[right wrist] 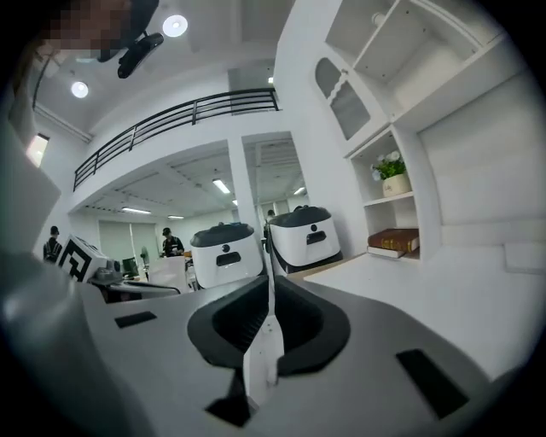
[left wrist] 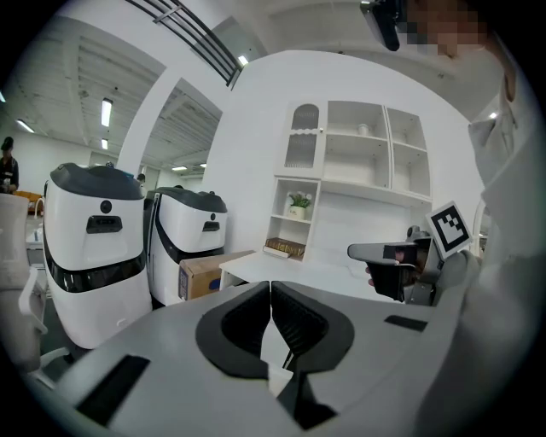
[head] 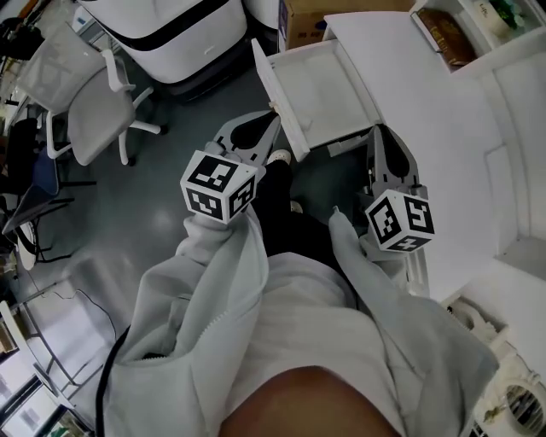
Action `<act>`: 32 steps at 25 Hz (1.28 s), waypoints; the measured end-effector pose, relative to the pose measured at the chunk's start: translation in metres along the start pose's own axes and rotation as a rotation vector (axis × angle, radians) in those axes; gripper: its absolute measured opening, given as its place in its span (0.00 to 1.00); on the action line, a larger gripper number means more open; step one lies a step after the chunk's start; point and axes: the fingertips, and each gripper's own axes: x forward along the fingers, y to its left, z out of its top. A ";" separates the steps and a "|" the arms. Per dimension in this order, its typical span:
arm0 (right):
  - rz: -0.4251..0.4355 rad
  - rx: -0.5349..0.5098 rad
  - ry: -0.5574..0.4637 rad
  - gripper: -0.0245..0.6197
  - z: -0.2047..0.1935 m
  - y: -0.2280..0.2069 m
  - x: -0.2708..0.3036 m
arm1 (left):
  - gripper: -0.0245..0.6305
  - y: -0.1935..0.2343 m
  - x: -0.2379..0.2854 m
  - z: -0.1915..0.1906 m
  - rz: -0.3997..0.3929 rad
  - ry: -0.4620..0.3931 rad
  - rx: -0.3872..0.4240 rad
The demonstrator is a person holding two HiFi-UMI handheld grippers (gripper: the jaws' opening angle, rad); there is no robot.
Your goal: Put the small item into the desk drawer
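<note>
The white desk drawer (head: 328,85) stands pulled open in the head view, and its inside shows only bare white. No small item shows in any view. My left gripper (head: 274,117) points at the drawer's front panel from just below it; in the left gripper view its jaws (left wrist: 270,287) meet with nothing between them. My right gripper (head: 376,131) hangs below the drawer's right corner, beside the desk edge. Its jaws (right wrist: 270,283) are shut and hold nothing. Each gripper appears at the side of the other's view.
The white desk (head: 426,128) runs along the right, with shelves holding a brown book (head: 445,36) and a potted plant (right wrist: 392,168). A cardboard box (head: 311,19), white machines (head: 171,30) and a grey office chair (head: 94,107) stand on the grey floor.
</note>
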 end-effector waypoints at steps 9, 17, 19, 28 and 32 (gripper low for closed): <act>-0.089 0.052 0.003 0.09 -0.027 -0.010 -0.026 | 0.07 -0.014 0.002 -0.014 0.000 -0.012 -0.018; -0.075 0.038 0.033 0.09 -0.034 -0.010 -0.024 | 0.07 -0.020 0.005 -0.017 0.000 -0.002 -0.020; -0.071 0.037 0.038 0.09 -0.035 -0.010 -0.025 | 0.07 -0.021 0.006 -0.016 -0.003 -0.004 -0.020; -0.100 0.049 0.061 0.09 -0.043 -0.019 -0.031 | 0.07 -0.028 0.019 -0.015 -0.044 0.008 -0.020; -0.107 0.047 0.065 0.09 -0.043 -0.022 -0.031 | 0.07 -0.033 0.024 -0.012 -0.060 0.010 -0.007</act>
